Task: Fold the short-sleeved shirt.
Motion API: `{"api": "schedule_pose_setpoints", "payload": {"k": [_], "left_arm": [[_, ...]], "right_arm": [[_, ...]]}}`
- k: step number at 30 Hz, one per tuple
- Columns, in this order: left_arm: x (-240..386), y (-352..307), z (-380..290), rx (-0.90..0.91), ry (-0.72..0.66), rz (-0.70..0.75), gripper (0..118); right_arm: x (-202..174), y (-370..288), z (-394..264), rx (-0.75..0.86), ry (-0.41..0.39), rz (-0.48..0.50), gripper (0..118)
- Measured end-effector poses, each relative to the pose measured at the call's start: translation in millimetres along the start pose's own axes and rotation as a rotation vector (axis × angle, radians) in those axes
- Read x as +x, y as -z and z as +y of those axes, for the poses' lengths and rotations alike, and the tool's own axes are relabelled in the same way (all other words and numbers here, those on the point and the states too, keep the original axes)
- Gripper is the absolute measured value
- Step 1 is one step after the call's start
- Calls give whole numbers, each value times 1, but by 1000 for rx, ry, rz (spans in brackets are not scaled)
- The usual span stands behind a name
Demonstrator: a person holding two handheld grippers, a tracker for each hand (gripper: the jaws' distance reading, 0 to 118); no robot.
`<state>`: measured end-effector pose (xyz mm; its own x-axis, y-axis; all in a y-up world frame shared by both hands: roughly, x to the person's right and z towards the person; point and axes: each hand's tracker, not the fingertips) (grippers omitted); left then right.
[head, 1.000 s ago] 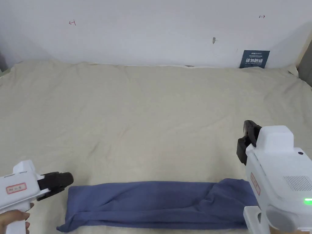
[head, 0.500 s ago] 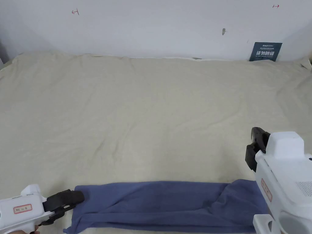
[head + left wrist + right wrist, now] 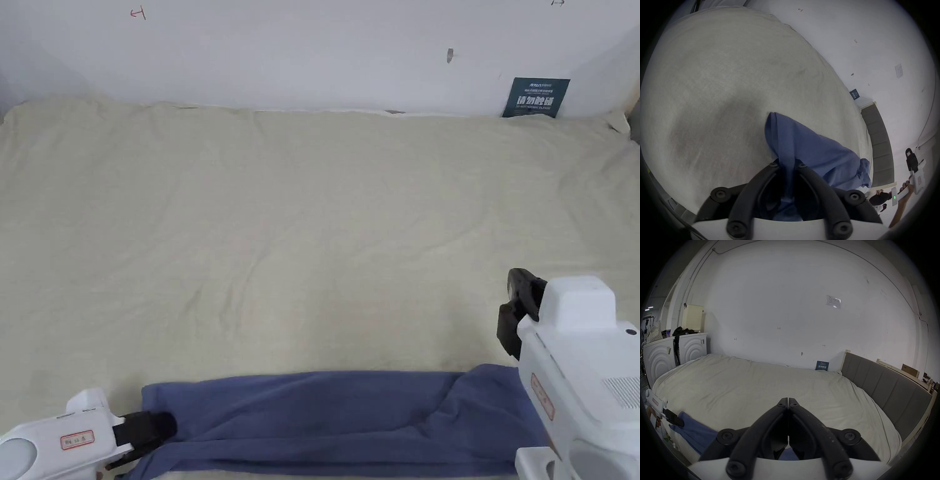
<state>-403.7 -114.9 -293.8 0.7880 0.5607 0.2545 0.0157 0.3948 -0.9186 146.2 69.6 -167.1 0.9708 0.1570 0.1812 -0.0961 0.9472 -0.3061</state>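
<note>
Left hand-held gripper (image 3: 786,164) clamped on shirt (image 3: 325,415) end, lower left, likely to fold it over; right hand-held gripper (image 3: 788,400) together, empty, lower right.

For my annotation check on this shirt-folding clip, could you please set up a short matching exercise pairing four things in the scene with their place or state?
Things:
1. left gripper
2. right gripper
3. blue shirt
4. dark blue sign

Place or state:
A. leaning against the wall at the far edge of the bed
B. shut on the shirt's end
C. lying as a long band along the near edge of the bed
D. shut on nothing, raised above the bed sheet

Pairs: 1-B, 2-D, 3-C, 4-A
</note>
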Motion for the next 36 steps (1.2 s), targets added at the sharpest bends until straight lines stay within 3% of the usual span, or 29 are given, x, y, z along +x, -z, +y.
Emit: {"api": "schedule_pose_setpoints", "payload": {"k": [7,14,21,27,36], "left_arm": [[35,-28,10,85,108,60,7],[26,-80,30,146,158,89,7],[32,-122,32,158,183,279,7],[91,-86,39,97,195,184,7],[179,34,53,-85,357,96,7]], "right_arm": [[6,-5,1,-4,3,-1,2],[13,-13,9,30,16,-6,2],[18,-19,10,49,31,4,2],[23,-26,9,57,43,16,2],[38,-36,10,74,35,10,2]]}}
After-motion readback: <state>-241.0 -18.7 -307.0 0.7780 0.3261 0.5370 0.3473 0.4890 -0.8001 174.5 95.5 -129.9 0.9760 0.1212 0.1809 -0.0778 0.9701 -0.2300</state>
